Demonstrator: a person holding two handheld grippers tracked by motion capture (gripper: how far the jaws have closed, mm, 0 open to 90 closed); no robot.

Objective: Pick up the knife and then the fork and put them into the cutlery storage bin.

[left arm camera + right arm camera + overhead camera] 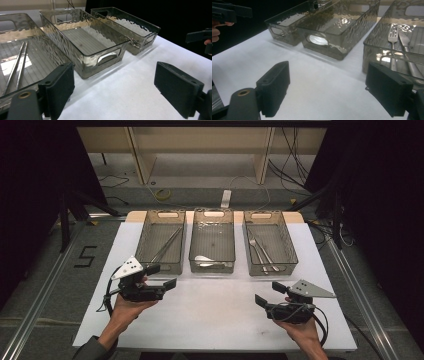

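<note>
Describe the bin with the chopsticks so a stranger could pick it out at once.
On the white table, three smoky clear bins stand in a row at the far edge. Take the left bin, nearest the left hand-held gripper. It alone holds two thin chopsticks, not fork or spoon.

— What are the bins made of?
— The three bins (212, 241) look like clear, smoky plastic, glossy, with rippled walls and a finely ribbed floor; the chopsticks (15, 65), fork (393, 40) and knife (407, 47) are shiny metal.
— And the table?
— The table cover (215, 315) is white, matt and smooth, like paper or cloth, I cannot tell which; the left gripper (113, 90) and right gripper (325, 92) have matt black pads (61, 87), faintly grainy.
</note>
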